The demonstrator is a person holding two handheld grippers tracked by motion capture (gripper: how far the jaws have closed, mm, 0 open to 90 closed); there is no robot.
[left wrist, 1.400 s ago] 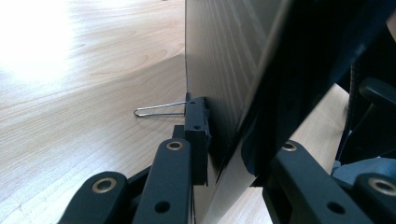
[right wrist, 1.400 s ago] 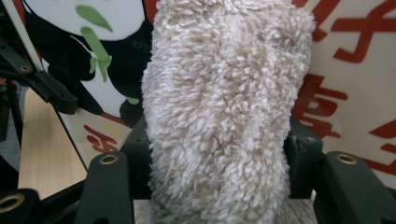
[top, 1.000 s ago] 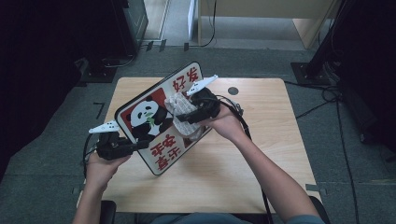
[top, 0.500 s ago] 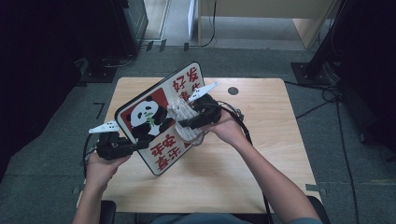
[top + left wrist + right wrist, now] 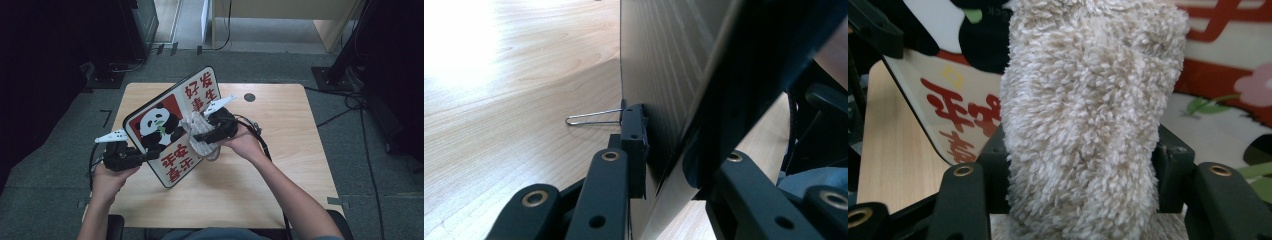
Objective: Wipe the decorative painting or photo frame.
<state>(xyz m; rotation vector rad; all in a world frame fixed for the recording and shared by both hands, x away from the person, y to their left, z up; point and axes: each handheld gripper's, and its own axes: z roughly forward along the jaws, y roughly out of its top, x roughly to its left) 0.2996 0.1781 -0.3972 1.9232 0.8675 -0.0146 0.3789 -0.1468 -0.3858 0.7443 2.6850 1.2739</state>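
Dim room all round, darkest at the left and right edges. Grey carpeted floor (image 5: 60, 150) under everything, with black stands and loose cables on it at the far left and far right, and pale wooden furniture (image 5: 280, 20) at the back.

Light wooden table (image 5: 300, 165) in the middle, grain running across, rounded corners, a small dark round hole (image 5: 249, 97) near its far edge. Bright glare on the tabletop at the upper left of the left gripper view.

Large board (image 5: 172, 127) held tilted above the table, near corner low toward the person, far corner raised. White face with black border, a panda on a red panel, red characters above and below. Plain wood-grain back (seen edge-on in the left gripper view).

Left gripper (image 5: 137, 157) at the board's left edge, jaws clamped on that edge, one on each face. A black binder clip (image 5: 634, 142) also on that edge just beyond the jaw, its wire handle (image 5: 591, 118) sticking out flat above the tabletop.

Right gripper (image 5: 202, 137) over the board's printed face, jaws closed on a fluffy beige cloth (image 5: 197, 132). Cloth pressed against the board between the panda and the characters, bunched thick between the jaws in the right gripper view, part of it hanging past the board's near right edge.

Both hands and forearms in from the near side, left hand (image 5: 107, 180) under its gripper, right hand (image 5: 245, 145) behind its own.
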